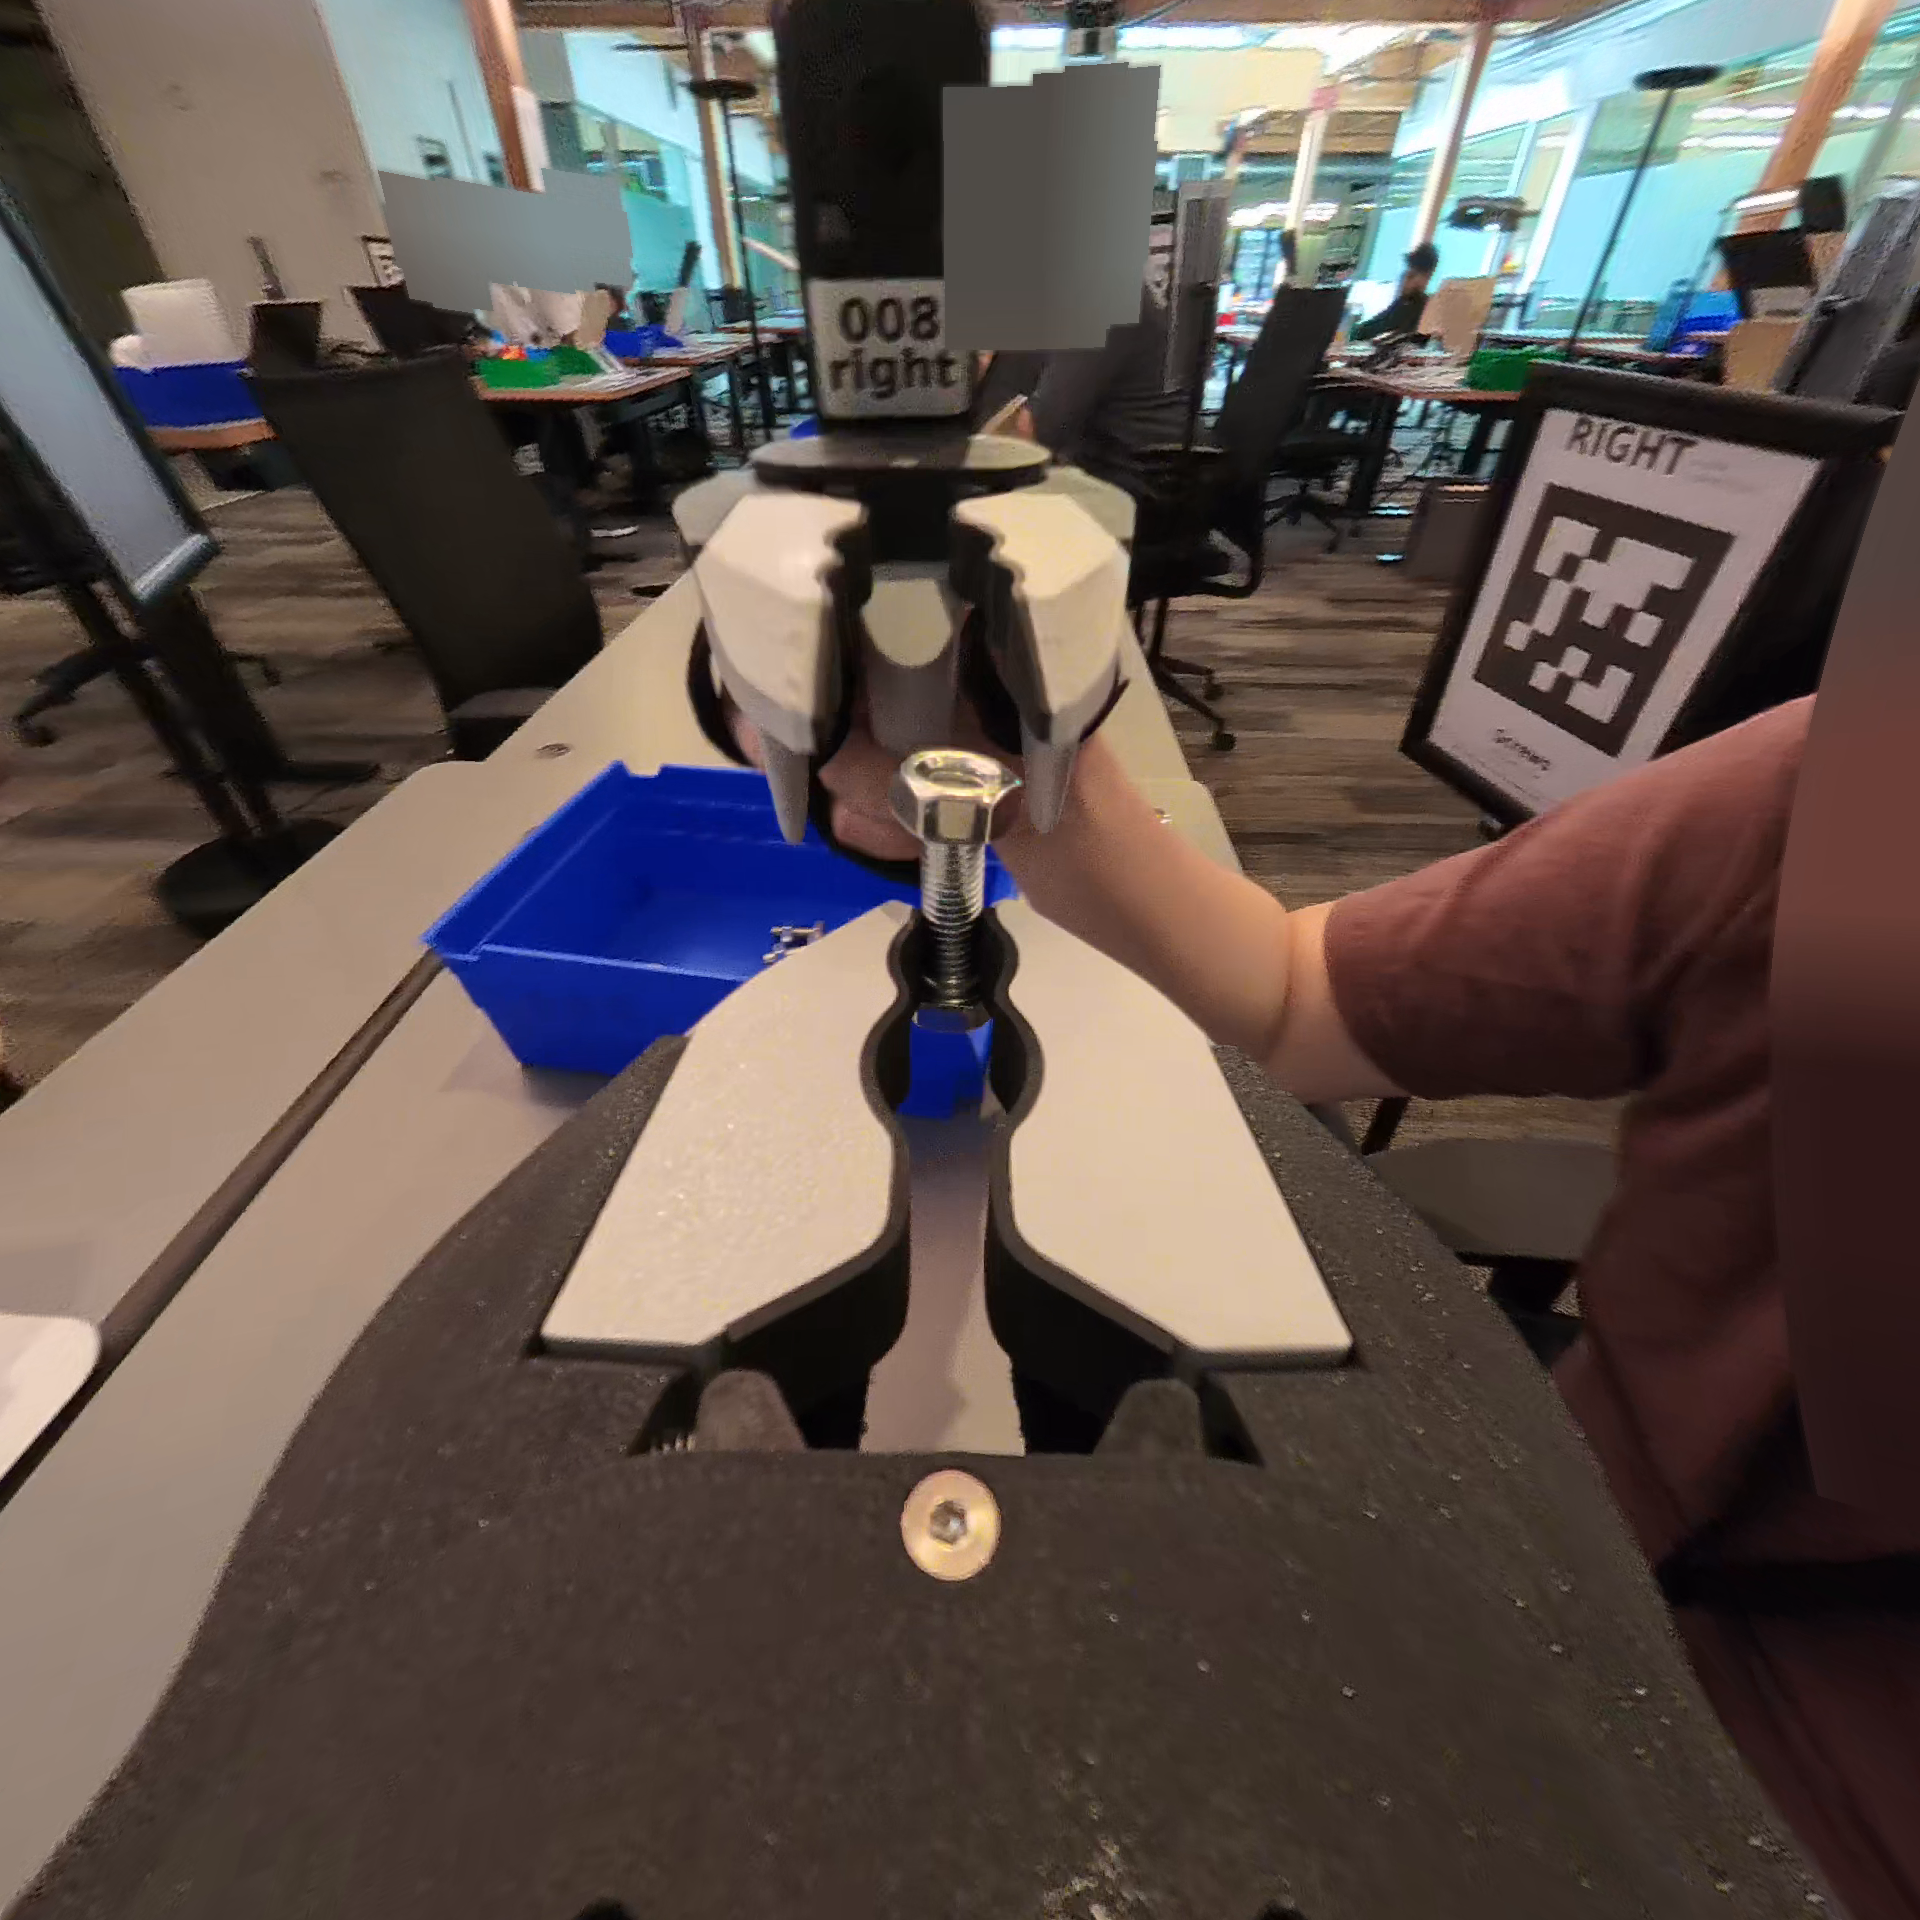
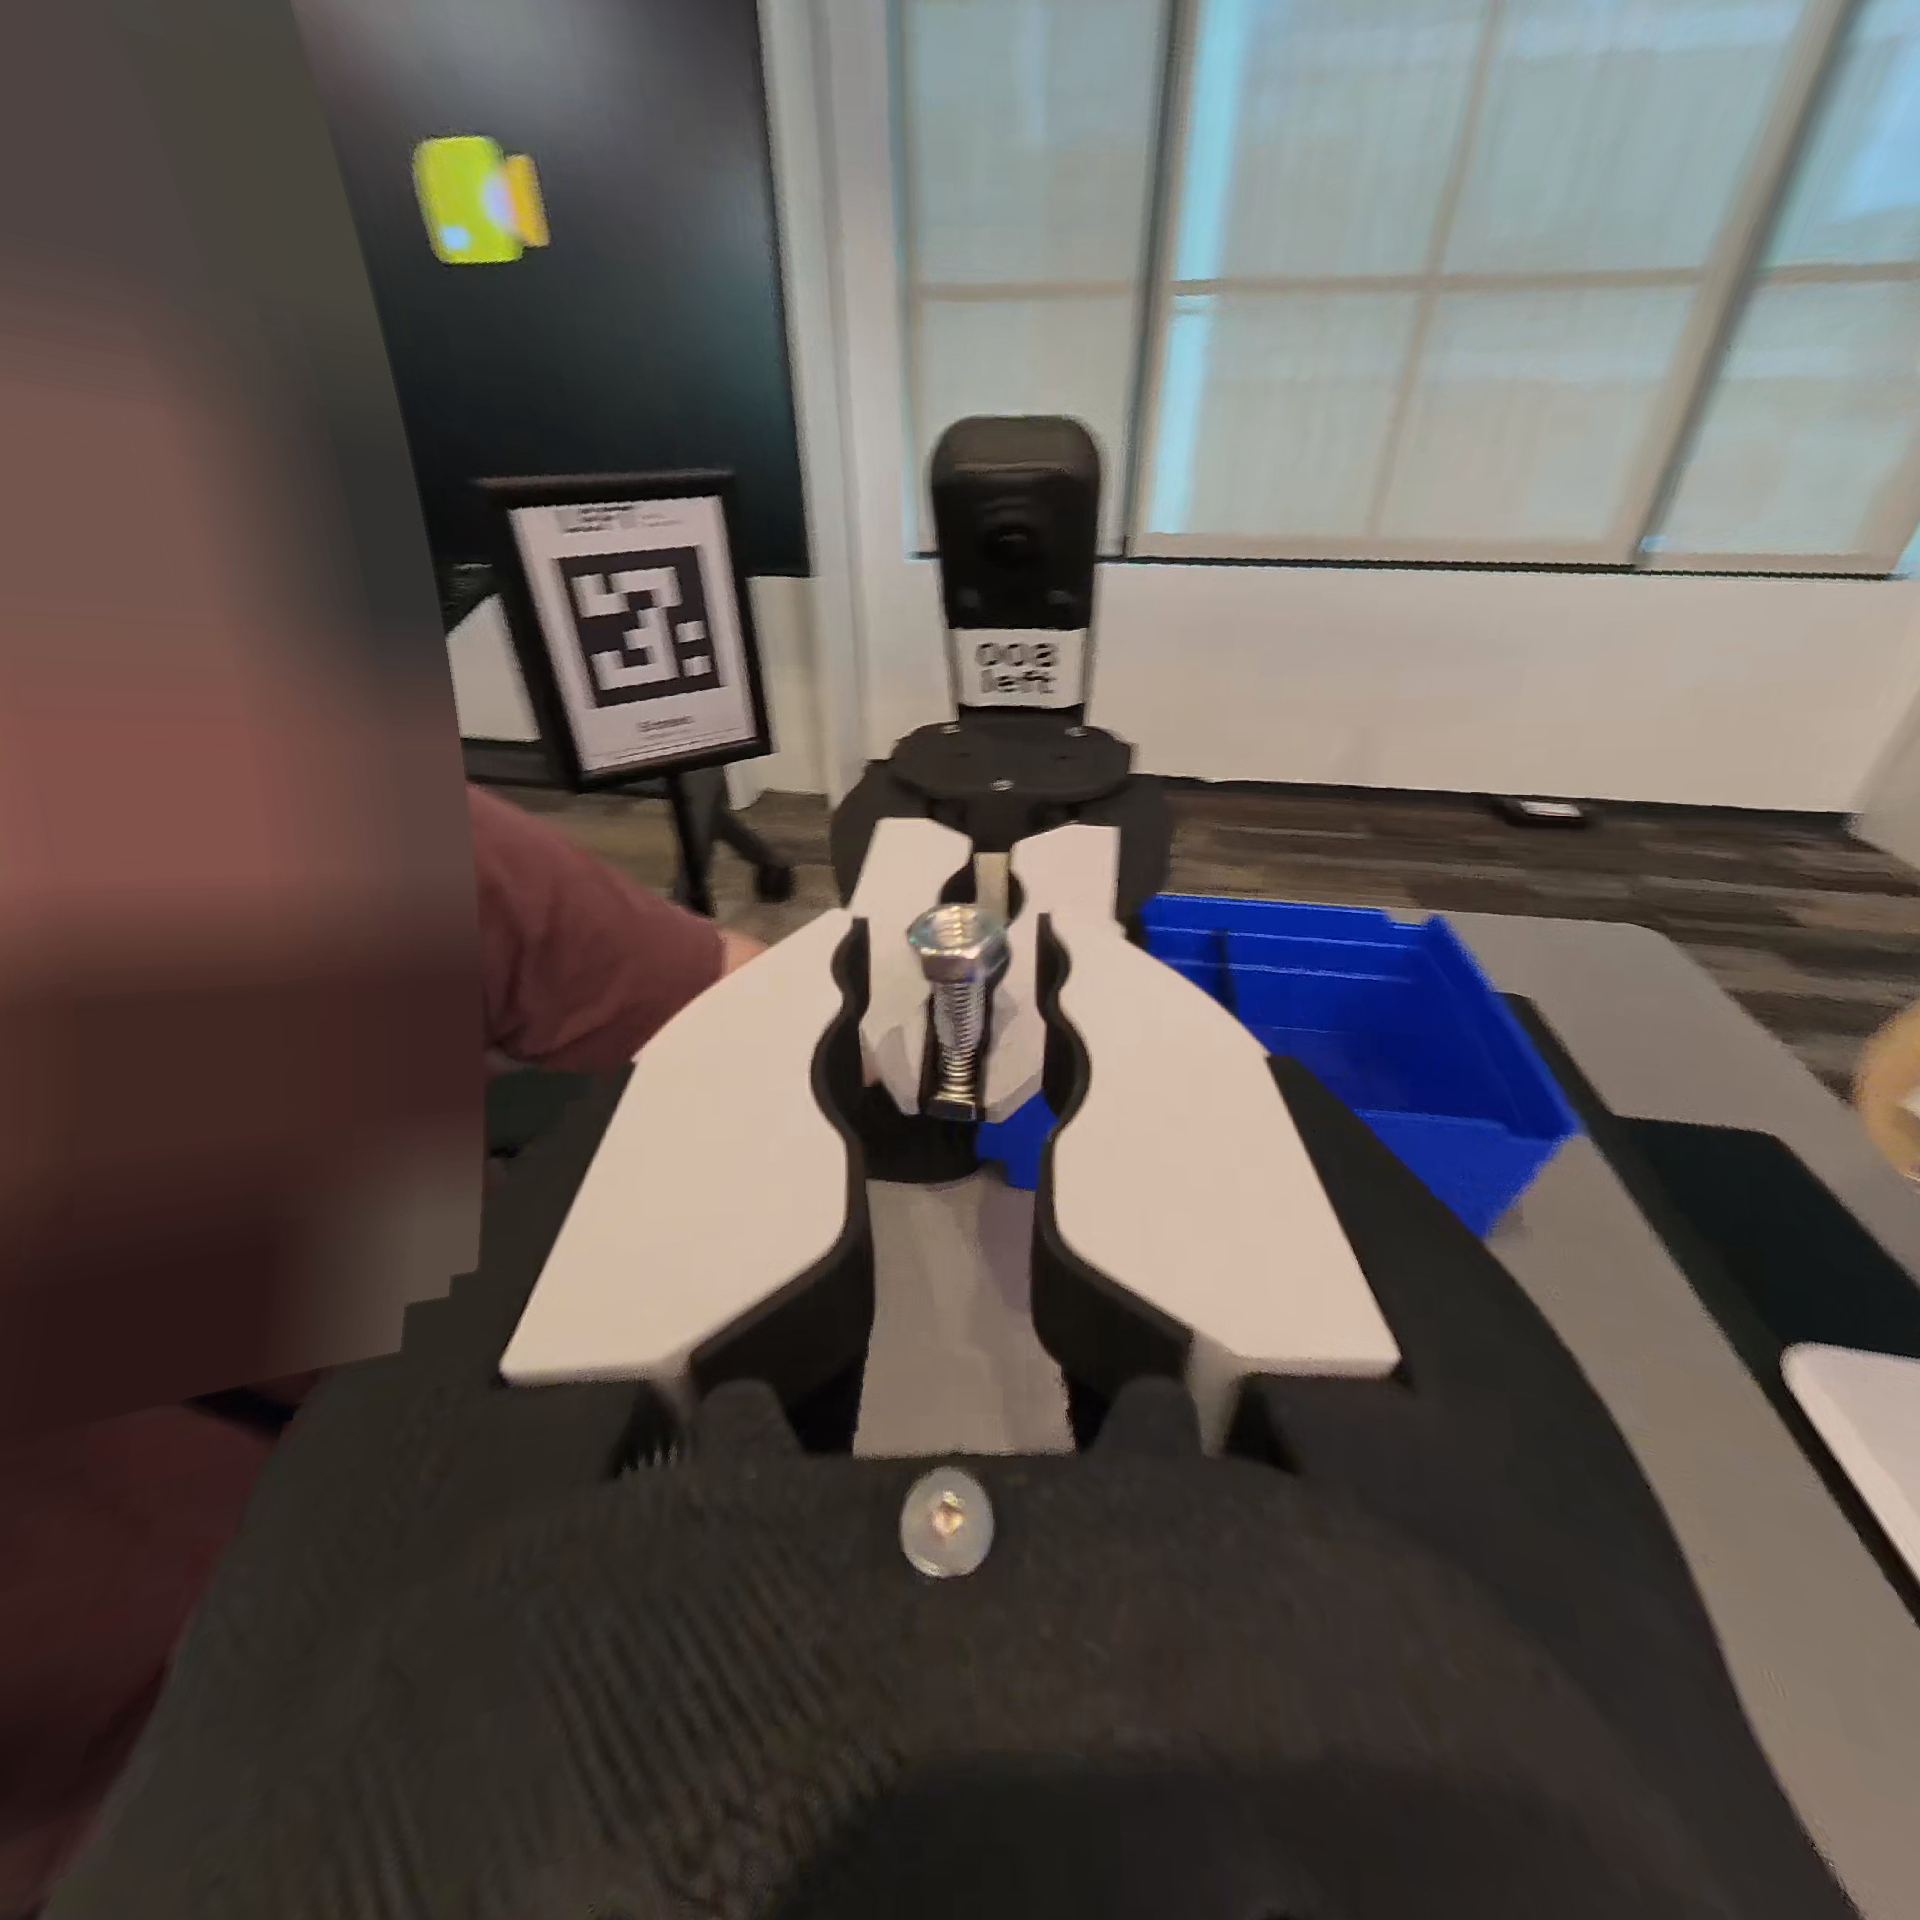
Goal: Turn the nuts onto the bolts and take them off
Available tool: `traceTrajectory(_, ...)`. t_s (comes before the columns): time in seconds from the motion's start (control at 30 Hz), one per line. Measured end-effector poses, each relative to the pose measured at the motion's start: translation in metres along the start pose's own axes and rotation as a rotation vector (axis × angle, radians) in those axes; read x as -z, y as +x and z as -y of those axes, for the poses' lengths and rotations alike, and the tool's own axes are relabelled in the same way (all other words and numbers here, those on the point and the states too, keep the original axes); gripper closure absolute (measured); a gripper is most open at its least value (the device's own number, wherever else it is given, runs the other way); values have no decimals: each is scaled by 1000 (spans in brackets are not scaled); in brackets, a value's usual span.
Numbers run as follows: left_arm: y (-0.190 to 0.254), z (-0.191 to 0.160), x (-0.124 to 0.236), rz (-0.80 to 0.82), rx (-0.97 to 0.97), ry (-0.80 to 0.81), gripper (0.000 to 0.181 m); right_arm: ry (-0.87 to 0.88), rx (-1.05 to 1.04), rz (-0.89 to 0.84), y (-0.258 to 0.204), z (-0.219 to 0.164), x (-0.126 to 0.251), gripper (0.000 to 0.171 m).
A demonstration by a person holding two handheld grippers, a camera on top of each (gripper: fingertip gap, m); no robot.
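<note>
Beneath both claws the grey tabletop (image 1: 260, 1049) is stretching away as a long surface, its far edge running off behind the right claw and its near side edge falling to carpet by the person's sleeve (image 1: 1558, 987). Just beyond the left claw (image 1: 951, 961), the blue bin (image 1: 582, 987) is sitting on the tabletop with a few small metal pieces (image 1: 795, 940) lying inside; they are too small to tell nuts from bolts.

The left claw is clamping the lower threaded part of the bolt (image 1: 948, 883), which is standing upright above its tips. The nut (image 1: 951, 800) is sitting at the top end of the bolt, so the threading-on step appears barely begun, or the taking-off nearly finished; the pictures cannot say which. Either way, the pieces in the bin suggest more pairs are waiting.

Opposite, the right claw (image 1: 920, 790) is facing the left one, its fingers (image 1: 784, 769) standing apart on either side of the nut without visibly touching it. In the right wrist view the same bolt (image 2: 954, 1023) is rising between that claw's spread fingers (image 2: 727, 1091).

Room for moving looks generous: the pair is being held in the air above the tabletop, with the bin below and behind the bolt as the nearest obstacle. A framed marker sign (image 1: 1621, 613) is standing well apart beyond the sleeve, and office chairs (image 1: 436, 540) are waiting far behind the right claw.
</note>
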State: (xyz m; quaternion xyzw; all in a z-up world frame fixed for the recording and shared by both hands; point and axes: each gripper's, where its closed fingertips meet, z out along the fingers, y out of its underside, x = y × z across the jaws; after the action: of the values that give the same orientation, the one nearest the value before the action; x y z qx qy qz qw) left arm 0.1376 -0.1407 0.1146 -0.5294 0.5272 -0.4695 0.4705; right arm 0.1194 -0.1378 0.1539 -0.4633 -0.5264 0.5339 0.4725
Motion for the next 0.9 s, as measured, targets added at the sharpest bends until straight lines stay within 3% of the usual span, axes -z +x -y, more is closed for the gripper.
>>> traceTrajectory(0.07, 5, 0, -1, -28, -2, 1, 172, -7, 27, 60, -9, -3, -3, 143)
traceTrajectory(0.37, 4, 1, -1, 0, -27, -3, 172, -38, 89, -26, -3, -4, -7, 152)
traceTrajectory(0.6, -38, -1, 9, 292, -30, -9, 172, -12, -108, -368, 40, -6, -11, 152)
traceTrajectory(0.7, -52, -6, 13, 366, -8, -18, 172, -12, -87, -480, 52, -11, -13, 152)
traceTrajectory(0.9, -55, -4, 16, 379, -24, -16, 172, -53, -4, -422, 45, -10, -15, 132)
